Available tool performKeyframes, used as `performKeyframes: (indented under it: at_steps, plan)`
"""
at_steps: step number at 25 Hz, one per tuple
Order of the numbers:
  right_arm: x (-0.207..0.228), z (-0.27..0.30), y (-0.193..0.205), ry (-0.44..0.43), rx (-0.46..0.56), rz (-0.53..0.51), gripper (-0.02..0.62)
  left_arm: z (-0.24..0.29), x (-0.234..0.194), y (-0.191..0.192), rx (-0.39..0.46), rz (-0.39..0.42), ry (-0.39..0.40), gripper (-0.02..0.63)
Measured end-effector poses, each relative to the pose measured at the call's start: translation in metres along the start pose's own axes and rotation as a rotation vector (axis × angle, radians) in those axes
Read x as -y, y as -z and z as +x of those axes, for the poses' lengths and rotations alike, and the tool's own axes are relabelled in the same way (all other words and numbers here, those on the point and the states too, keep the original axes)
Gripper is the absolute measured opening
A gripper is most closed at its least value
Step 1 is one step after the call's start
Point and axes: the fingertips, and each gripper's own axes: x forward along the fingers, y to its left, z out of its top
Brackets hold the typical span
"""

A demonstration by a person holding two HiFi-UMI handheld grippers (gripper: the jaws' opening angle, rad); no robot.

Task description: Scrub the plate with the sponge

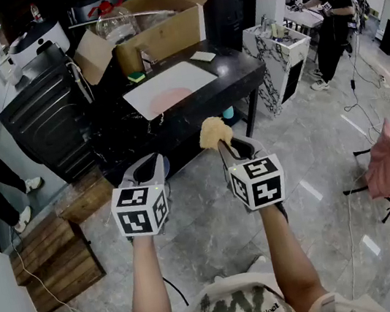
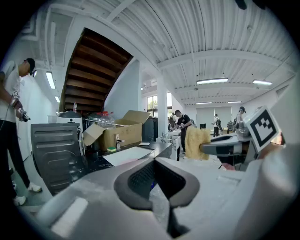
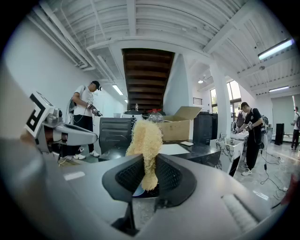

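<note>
Two grippers hovering short of the tabletop (image 1: 234,71).
The right gripper (image 1: 227,146) fingers are pinching the sponge (image 1: 215,133), the left gripper (image 1: 148,165) fingers sitting shut, empty (approach step); next: reaching the far plate (image 1: 169,99).

Left gripper (image 2: 157,180) seen near, low in middle. Jaws pressed together, nothing between. Right gripper (image 2: 208,146) seen at right, yellow sponge (image 2: 197,143) pinched in its jaws. Far off, cardboard box (image 2: 123,133) set on dark table (image 2: 161,149). Person (image 2: 10,117) seen standing at far left.
</note>
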Motion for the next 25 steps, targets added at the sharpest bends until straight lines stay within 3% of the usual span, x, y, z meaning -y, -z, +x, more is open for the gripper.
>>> performKeyframes:
  at_steps: [14, 25]
  plan:
    - [-0.004, 0.009, 0.005, 0.017, 0.002, -0.001, 0.064, 0.013, -0.001, 0.009, -0.009, 0.014, 0.028, 0.005]
    - [0.02, 0.042, 0.007, 0.002, -0.005, 0.024, 0.064, 0.056, -0.005, 0.012, -0.046, 0.014, 0.035, 0.003]
